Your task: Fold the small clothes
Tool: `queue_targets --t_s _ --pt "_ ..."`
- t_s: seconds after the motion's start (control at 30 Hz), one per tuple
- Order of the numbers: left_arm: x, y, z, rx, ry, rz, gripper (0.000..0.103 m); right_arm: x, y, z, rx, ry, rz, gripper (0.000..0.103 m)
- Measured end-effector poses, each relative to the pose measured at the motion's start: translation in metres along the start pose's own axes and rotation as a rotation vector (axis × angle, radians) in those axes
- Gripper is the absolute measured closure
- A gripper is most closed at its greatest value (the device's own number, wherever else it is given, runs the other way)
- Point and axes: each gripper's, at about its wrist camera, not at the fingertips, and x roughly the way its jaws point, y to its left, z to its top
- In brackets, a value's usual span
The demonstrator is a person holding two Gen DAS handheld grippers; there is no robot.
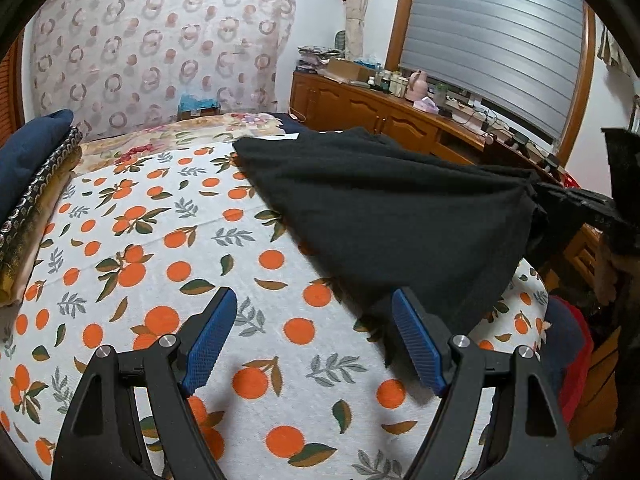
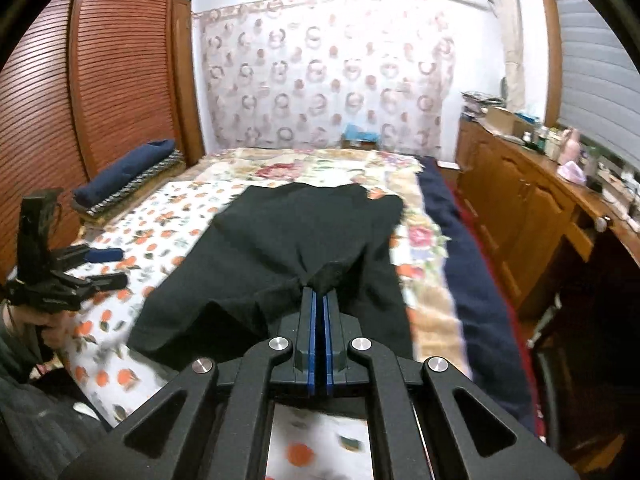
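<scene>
Louvred wardrobe (image 2: 80, 92), shuttered window (image 1: 500, 36)

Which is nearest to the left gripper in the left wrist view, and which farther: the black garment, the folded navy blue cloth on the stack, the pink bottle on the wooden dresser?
From the left gripper:
1. Black garment: just ahead, at the right finger.
2. Folded navy blue cloth: far left, on the stack at the bed's edge.
3. Pink bottle: farthest, up right on the wooden dresser.

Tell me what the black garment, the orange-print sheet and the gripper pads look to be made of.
Black garment: soft matte knit, probably cotton or fleece; it drapes limply. Orange-print sheet: thin printed woven cloth, creased. Left gripper pads: blue, fine grid texture, likely rubber or plastic.
</scene>
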Motion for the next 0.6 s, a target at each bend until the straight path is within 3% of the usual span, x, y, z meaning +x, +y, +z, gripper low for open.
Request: queue_targets --t_s 0.13,0.23,0.27,0.37,0.6 --pt "0.003 -0.003 0.0 0.007 0.01 -0.002 0.022 0.024 -0.015 -0.023 0.013 0.145 -0.038 0.1" --pt "0.004 -0.005 0.0 0.008 0.013 0.002 0.022 0.03 -0.02 -0.032 0.054 0.166 -0.025 0.088" --pt "0.004 -0.005 0.0 0.009 0.013 0.001 0.022 0.029 -0.022 -0.031 0.066 0.161 -0.022 0.08" --pt "0.006 -0.004 0.003 0.014 0.013 0.007 0.022 0.023 -0.028 -0.019 0.075 0.114 -0.016 0.071" --pt "0.02 0.003 0.038 0.046 0.002 0.025 0.022 0.046 -0.024 0.029 0.013 0.048 -0.016 0.067"
